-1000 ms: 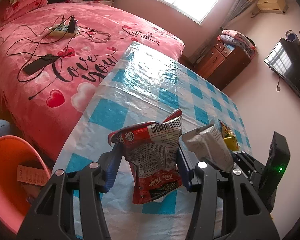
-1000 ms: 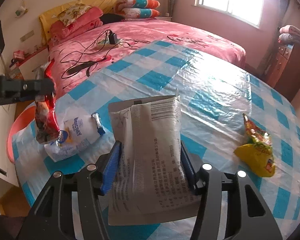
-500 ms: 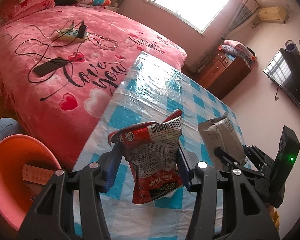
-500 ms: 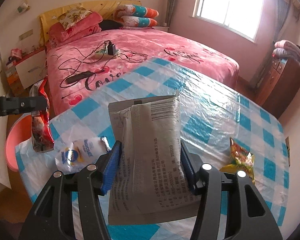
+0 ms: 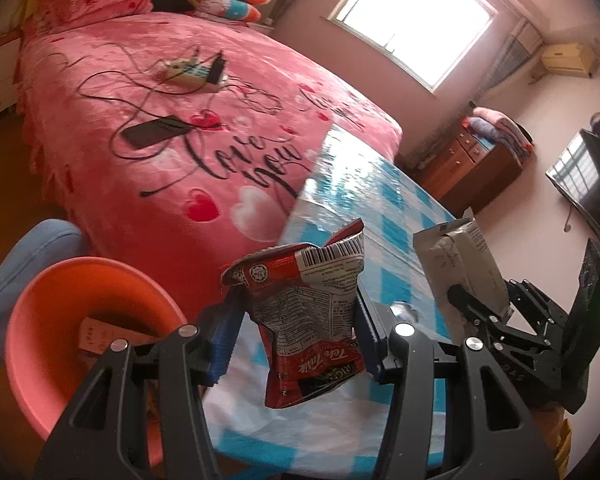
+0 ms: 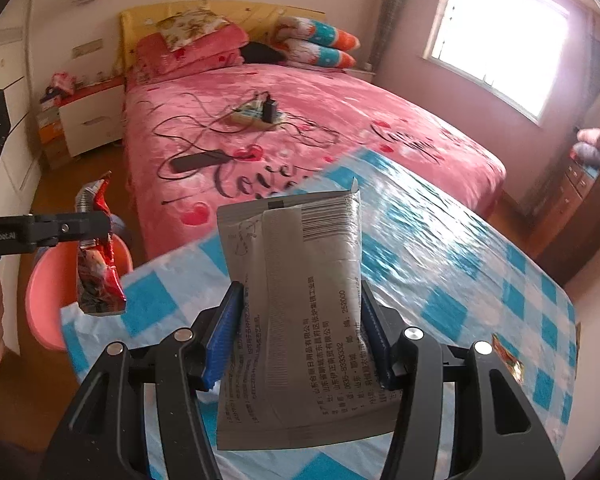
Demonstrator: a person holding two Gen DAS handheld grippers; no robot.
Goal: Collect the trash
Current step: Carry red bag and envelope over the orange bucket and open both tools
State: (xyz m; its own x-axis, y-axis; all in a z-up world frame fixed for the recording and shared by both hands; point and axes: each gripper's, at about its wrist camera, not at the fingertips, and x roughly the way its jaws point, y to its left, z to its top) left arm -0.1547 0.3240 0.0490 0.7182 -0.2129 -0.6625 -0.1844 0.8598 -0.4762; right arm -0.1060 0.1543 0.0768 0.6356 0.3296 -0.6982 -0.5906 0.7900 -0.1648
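My left gripper is shut on a crumpled red snack bag, held in the air over the near edge of the checked table. An orange bin stands on the floor to its lower left, with a slip of paper inside. My right gripper is shut on a grey silver pouch with a barcode, above the table. In the right wrist view the left gripper shows at the far left with the red bag hanging over the bin. The grey pouch also appears at the right of the left wrist view.
A yellow and red wrapper lies on the table at the right edge. A pink bed with a power strip, cables and a dark phone lies beyond the table. A wooden dresser and a wall television stand at the right.
Both grippers have moved left toward the bin side of the table, each keeping its bag. The orange bin now fills more of the left wrist view; the white wrapper has left the right wrist view.
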